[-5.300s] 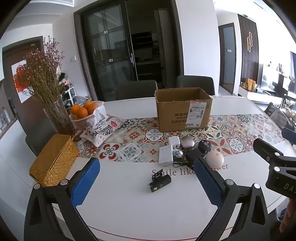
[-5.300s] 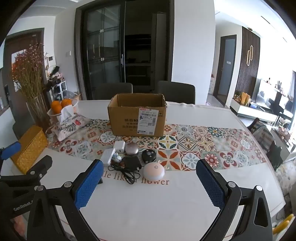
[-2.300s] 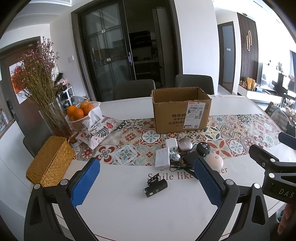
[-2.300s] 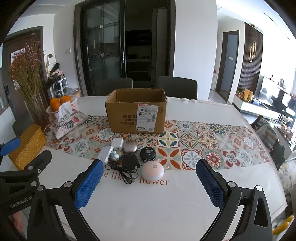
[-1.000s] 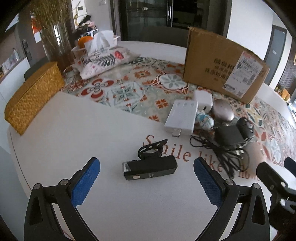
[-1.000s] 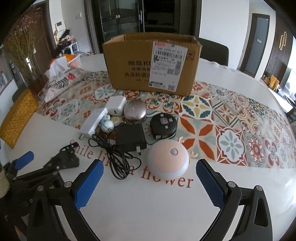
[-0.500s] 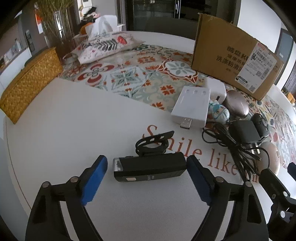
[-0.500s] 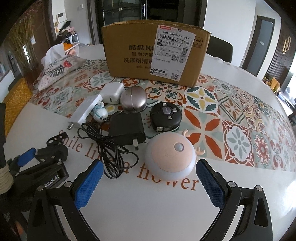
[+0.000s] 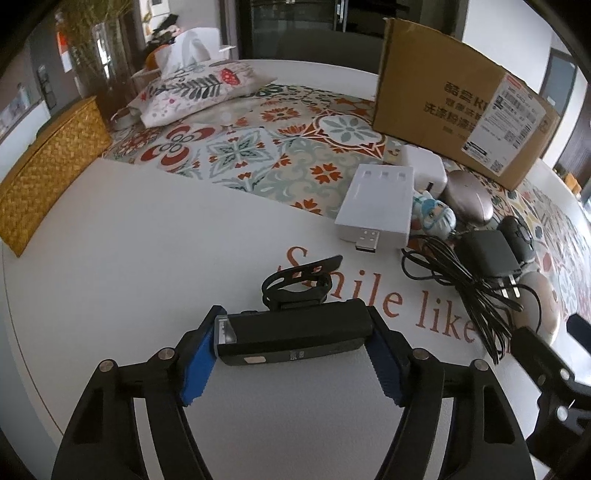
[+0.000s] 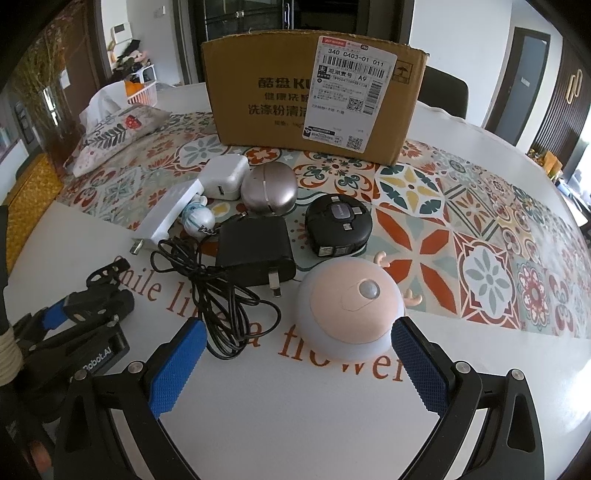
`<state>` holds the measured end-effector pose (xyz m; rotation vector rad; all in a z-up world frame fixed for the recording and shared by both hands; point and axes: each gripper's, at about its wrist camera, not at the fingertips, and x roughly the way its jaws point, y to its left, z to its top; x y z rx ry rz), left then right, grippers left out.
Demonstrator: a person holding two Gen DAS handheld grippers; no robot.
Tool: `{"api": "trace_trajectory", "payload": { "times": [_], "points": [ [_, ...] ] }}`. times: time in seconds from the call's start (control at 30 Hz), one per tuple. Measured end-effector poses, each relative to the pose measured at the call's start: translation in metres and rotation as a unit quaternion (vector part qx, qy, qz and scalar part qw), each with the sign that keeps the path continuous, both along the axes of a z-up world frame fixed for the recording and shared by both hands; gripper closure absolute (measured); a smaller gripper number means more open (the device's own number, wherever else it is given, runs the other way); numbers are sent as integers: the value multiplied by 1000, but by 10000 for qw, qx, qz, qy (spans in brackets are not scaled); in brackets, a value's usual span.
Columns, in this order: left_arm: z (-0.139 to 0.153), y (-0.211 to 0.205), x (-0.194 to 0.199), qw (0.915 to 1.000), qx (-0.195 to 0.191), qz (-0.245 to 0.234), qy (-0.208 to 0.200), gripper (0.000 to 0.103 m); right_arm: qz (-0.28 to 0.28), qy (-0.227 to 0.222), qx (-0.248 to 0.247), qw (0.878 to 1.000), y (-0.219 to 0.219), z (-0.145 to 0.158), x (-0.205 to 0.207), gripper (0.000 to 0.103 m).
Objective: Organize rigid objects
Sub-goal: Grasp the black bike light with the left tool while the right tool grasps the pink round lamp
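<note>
The left claw point(image 9: 293, 345) tilts steeply down toward the white surface point(image 9: 147, 240), its blue ribbed pads point(image 9: 197, 360) pressed against the two ends of a black bar-shaped light point(image 9: 291, 338); its jaws have just been closing onto that light. To the right of it, the right claw point(image 10: 295, 363) tilts down likewise, its blue pads point(image 10: 175, 367) spread wide with nothing gripped between them.

A home dining room: a round table point(image 10: 295, 424) with patterned runner point(image 10: 424, 206), dining chairs point(image 10: 443, 92), glass-door cabinet point(image 10: 240, 18).
</note>
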<state>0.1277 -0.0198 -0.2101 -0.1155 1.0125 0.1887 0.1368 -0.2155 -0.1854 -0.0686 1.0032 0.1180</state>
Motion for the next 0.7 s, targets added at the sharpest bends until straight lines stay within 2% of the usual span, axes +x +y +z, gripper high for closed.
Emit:
{"api": "trace_trajectory", "payload": {
  "times": [0.23,0.43,0.57,0.7],
  "points": [
    [15,-9,-2,9994,195,-290,-83,30,-82,-159,-112,9998,-9,6,-1,3],
    [39,-22,1,9969,368,-535,-440,30,-367,-418,51,9984,-29,16,2,3],
    [45,-28,6,9948,491,-684,-582,30,-576,-400,191,9974,-40,12,9,3],
    [39,-30,16,9945,537,-754,-496,30,-664,-262,277,9971,-42,-1,16,3]
  ]
}}
